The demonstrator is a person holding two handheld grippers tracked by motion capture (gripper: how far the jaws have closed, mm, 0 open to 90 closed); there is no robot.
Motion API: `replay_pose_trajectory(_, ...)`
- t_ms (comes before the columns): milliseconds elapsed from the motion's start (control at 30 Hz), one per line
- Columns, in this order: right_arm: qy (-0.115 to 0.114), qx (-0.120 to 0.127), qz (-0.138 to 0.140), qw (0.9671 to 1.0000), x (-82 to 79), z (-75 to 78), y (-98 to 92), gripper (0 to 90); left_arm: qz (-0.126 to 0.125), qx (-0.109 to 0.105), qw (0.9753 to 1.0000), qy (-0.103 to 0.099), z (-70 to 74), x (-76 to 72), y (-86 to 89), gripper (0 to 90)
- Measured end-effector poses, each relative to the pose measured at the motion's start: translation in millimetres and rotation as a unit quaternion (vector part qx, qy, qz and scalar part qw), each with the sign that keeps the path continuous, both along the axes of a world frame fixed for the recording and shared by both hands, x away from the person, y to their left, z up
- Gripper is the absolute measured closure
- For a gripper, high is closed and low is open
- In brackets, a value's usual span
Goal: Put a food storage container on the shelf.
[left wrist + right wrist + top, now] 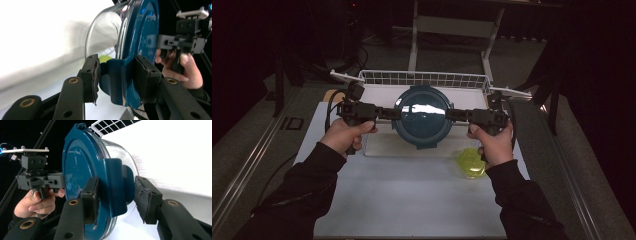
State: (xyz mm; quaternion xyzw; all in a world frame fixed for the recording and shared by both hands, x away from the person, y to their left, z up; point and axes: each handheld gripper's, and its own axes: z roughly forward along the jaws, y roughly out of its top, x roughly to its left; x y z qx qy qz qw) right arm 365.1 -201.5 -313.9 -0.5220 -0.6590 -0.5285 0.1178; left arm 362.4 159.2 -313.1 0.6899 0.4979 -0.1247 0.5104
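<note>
Lidded container [422, 117] on table [412, 200] between left tool [391, 113] and right tool [452, 115], wire basket [424, 78] behind

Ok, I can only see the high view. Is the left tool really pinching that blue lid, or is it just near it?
Observer: It's pinching. In the left gripper view, the left tool has both pads pressed on a blue clip at the edge of the lid.
Operator: And the other one?
Observer: I'm less sure. The right tool straddles the opposite clip. One pad touches it, but the far pad looks barely off, so I can't tell if it's gripping.
Operator: What's under the lid?
Observer: A clear bowl. You can see straight through its wall.
</note>
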Motion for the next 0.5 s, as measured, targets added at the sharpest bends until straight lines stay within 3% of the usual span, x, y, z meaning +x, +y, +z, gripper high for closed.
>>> replay_pose_trajectory(267, 0.007, 0.005, -0.011, 0.9999, 19.4, 2.9, 2.1, 55.9, 0.010, 0.000, 0.9999, 0.004, 5.5, 21.1, 0.4, 56.5)
replay_pose_trajectory(500, 0.016, 0.004, -0.021, 0.9996, 31.1, -2.1, 1.1, 55.7, 0.018, -0.003, 0.9998, 0.008, 0.4, 34.2, -1.9, 56.4)
